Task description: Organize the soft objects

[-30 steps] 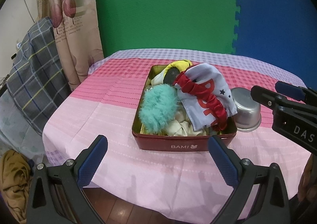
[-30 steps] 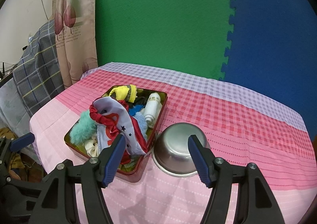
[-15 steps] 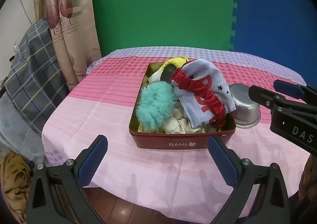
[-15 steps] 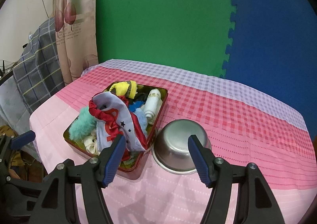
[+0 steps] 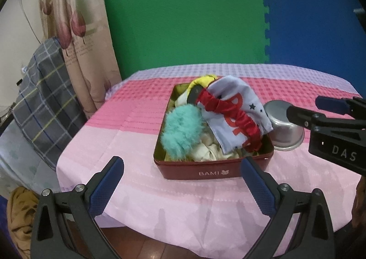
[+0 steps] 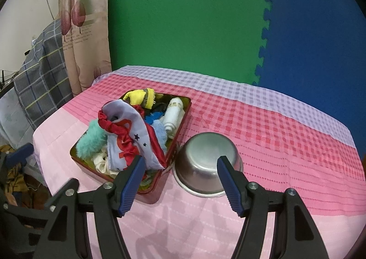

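Note:
A red tin [image 5: 212, 173] marked BAMI stands mid-table, heaped with soft things: a teal fluffy pom [image 5: 180, 130], a pale blue cloth [image 5: 238, 98] with a red scrunchie [image 5: 219, 104] across it, a yellow plush [image 5: 201, 81] and cream fabric [image 5: 205, 151]. My left gripper [image 5: 181, 162] hovers open just before the tin's near wall, holding nothing. In the right wrist view the tin [image 6: 151, 194] sits lower left, with a white bottle [image 6: 173, 114] in its far corner. My right gripper [image 6: 180, 162] is open and empty, straddling the gap between tin and steel bowl [image 6: 205, 162].
The steel bowl [image 5: 283, 126] lies beside the tin's right wall. A pink and red checked cloth [image 6: 274, 135] covers the table. A plaid-covered chair [image 5: 43, 98] and curtain [image 5: 75, 41] stand at left. Green and blue foam mats back the table.
The left wrist view has tilted slightly. The tin, its contents and the bowl have not shifted, and both grippers stay open as before.

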The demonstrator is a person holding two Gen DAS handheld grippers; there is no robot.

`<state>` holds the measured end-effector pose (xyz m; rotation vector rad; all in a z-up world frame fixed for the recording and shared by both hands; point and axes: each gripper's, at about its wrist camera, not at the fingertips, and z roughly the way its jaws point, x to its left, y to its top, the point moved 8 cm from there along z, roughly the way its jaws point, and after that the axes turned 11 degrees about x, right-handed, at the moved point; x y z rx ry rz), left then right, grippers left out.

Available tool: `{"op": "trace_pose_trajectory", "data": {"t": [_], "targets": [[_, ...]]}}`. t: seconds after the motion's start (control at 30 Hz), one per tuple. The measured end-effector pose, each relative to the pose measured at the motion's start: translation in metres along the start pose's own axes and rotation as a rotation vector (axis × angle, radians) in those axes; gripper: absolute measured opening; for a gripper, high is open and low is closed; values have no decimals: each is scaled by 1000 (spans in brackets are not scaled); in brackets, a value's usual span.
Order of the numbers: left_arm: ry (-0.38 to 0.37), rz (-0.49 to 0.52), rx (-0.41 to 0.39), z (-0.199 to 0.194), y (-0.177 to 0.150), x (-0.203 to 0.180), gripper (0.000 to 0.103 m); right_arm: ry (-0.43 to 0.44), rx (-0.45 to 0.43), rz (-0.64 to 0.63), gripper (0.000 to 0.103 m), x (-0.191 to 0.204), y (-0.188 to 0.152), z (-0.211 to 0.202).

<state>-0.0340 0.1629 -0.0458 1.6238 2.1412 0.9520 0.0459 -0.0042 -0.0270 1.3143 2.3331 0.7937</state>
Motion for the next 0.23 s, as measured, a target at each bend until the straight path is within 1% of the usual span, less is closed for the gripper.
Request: {"op": "trace_pose_trajectory", "data": {"t": [0.13, 0.23], "targets": [[-2, 13, 4, 0, 0, -2, 101, -8, 22, 49, 67, -23, -4, 7], [5, 26, 6, -2, 1, -4, 101, -50, 35, 98, 67, -58, -10, 14]]}}
